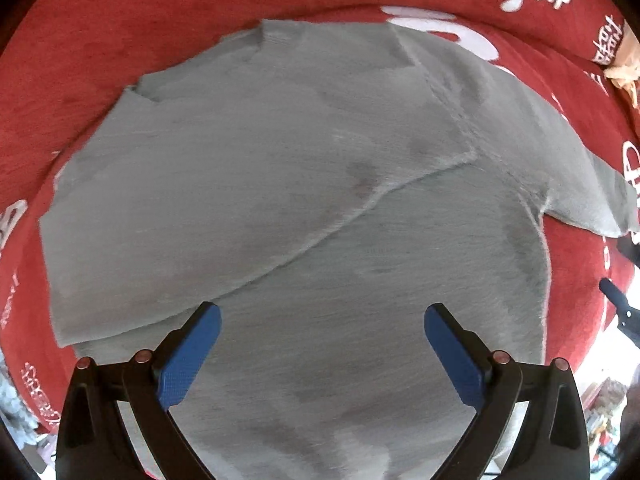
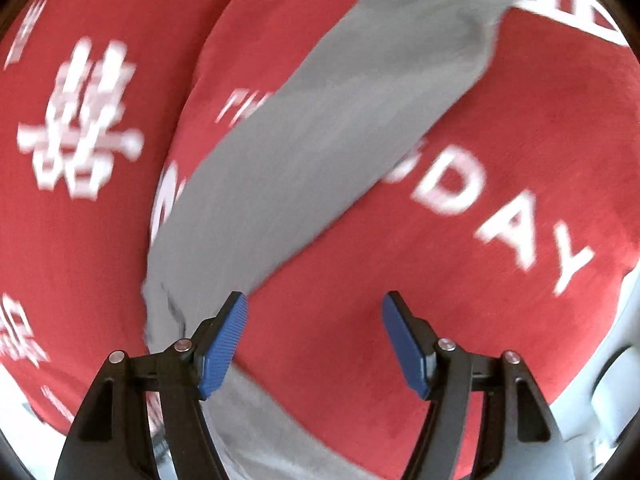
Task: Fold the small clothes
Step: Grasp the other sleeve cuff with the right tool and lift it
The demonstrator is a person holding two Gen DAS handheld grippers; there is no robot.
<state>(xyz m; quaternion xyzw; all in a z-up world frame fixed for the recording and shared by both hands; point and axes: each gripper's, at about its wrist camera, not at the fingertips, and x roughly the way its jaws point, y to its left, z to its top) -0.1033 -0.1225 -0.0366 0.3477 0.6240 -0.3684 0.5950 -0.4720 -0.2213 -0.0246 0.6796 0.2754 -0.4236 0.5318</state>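
The grey garment [image 1: 280, 184] is a matt, brushed, slightly fuzzy knit cloth with raised stitched seams, and its sleeve [image 2: 320, 140] shows the same soft, dull nap. Beneath it the red cover [image 1: 100, 40] looks like a velvety, suede-like fabric, matt, with flat white printed lettering [image 2: 500, 216]. The left gripper [image 1: 322, 344] and right gripper [image 2: 314, 332] have smooth black plastic frames with a faint sheen, small shiny metal pin heads, and blue pads [image 1: 188, 364] of finely cross-hatched, rubbery-looking texture.
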